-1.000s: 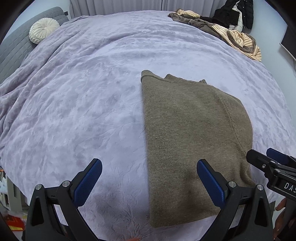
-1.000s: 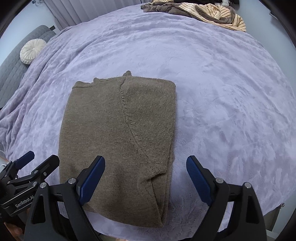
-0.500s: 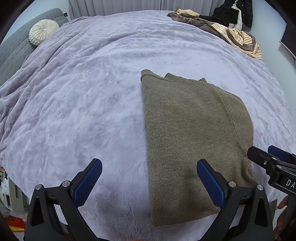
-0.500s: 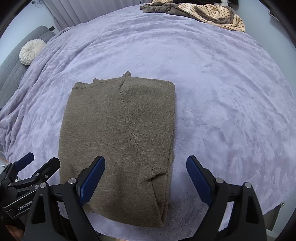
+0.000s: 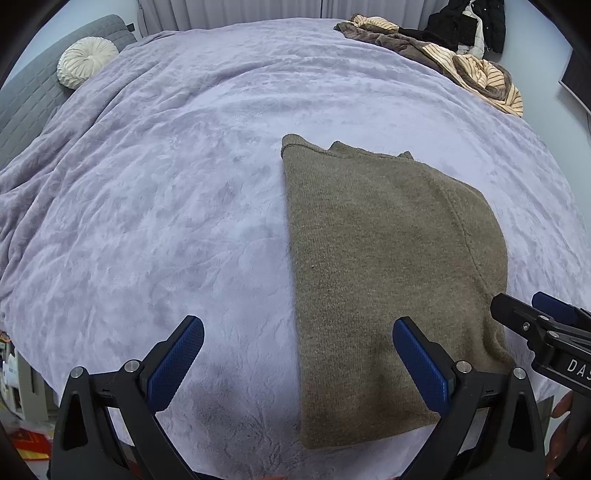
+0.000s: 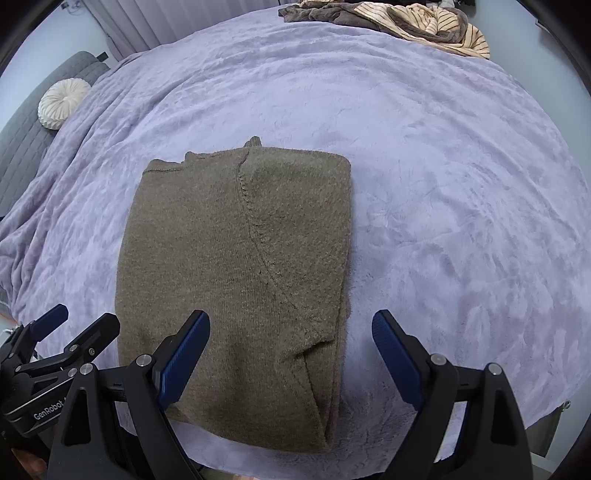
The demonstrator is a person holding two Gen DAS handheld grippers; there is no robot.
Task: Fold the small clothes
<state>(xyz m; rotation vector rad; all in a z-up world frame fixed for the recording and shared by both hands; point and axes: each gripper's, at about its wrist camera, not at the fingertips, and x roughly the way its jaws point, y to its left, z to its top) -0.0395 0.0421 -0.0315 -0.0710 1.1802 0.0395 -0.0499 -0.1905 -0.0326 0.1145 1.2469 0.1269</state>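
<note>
Lying flat, folded olive sweater [image 5: 384, 266], lavender blanket [image 5: 166, 206]

I see an olive-brown knit sweater [image 6: 236, 280] between and ahead of my jaws, on a pale lavender plush blanket [image 6: 443, 184]. My finger pads [image 5: 177, 363] are blue, textured, on black frames. Far ahead: cream-and-brown striped clothes [image 5: 476, 70], a cream pleated round cushion [image 5: 86, 62], and a grey quilted headboard [image 5: 22, 107].

The folded sweater [image 6: 236, 280] lies flat on the bed [image 6: 443, 184], near its front edge. A heap of clothes [image 6: 417, 22] sits at the far right corner, well apart from it. A round cushion [image 6: 62, 103] rests at the far left.
</note>
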